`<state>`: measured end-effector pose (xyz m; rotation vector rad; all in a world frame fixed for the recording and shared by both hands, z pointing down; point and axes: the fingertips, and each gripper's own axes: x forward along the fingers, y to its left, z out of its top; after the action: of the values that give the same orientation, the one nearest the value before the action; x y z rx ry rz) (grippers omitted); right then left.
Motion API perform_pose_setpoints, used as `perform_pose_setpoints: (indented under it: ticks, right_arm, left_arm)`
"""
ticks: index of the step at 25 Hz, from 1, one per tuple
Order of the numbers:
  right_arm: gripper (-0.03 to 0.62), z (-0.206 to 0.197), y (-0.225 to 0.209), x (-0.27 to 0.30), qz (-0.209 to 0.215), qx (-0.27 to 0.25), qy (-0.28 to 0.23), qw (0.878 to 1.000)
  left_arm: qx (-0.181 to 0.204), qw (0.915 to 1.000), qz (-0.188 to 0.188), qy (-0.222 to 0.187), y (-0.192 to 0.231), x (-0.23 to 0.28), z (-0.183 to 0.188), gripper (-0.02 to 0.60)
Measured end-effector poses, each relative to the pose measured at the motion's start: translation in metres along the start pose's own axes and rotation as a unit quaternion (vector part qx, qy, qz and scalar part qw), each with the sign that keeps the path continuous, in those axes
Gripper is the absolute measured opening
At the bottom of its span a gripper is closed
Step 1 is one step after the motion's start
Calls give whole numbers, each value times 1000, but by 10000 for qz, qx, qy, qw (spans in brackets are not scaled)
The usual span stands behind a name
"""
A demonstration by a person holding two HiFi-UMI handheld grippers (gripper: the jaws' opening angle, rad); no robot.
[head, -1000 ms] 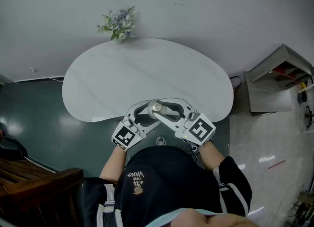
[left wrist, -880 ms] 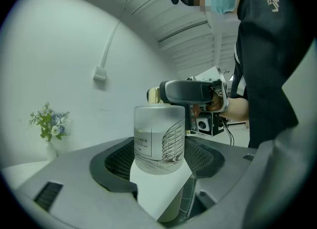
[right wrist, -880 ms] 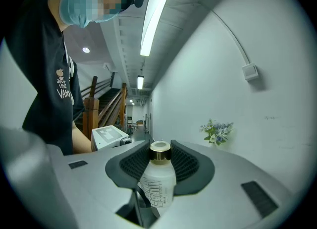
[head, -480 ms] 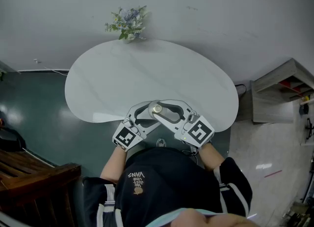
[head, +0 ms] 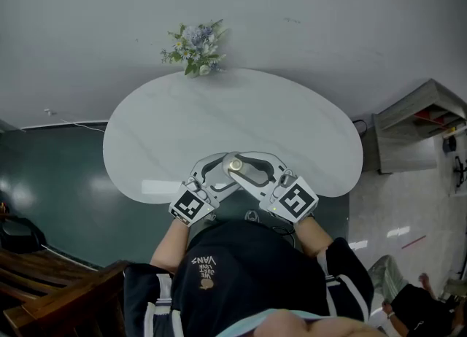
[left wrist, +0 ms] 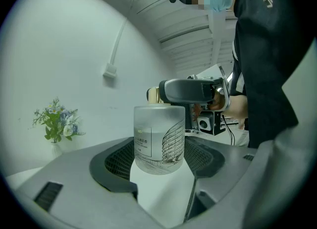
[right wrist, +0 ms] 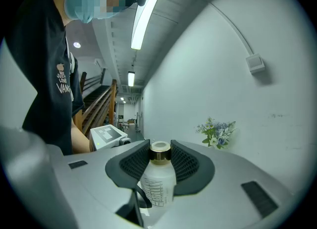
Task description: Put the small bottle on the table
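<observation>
We have the small bottle (head: 235,165) held upright between both tools, just inside the table's (head: 168,124) near edge, about midway along it; whether its base touches the top we cannot tell; the left gripper (left wrist: 158,156) is closed on the frosted body, the right gripper (right wrist: 159,161) is clamped on the gold cap and neck; we judge it to be glass: stiff, smooth, breakable, light; the broad body gives the safer hold, since the cap might slip or loosen.

Frosted small bottle (left wrist: 158,139), shiny gold cap (right wrist: 160,153), glossy white table (head: 219,124)
</observation>
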<state>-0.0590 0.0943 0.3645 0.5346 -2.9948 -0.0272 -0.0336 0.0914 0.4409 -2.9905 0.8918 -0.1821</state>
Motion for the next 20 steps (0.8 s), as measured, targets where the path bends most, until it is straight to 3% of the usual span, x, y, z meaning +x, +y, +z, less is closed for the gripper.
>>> perform_pose_setpoints:
  ticks: [11,20]
  right_arm:
    - [147,4,10,75,-694,34,20,9976]
    - [147,-5,-4,88,-1027,80,165,9945]
  left_arm:
    - [169,9980,-608,73,53,-53,-12,334]
    - [141,9956,-925,45,67,-49,-22,334]
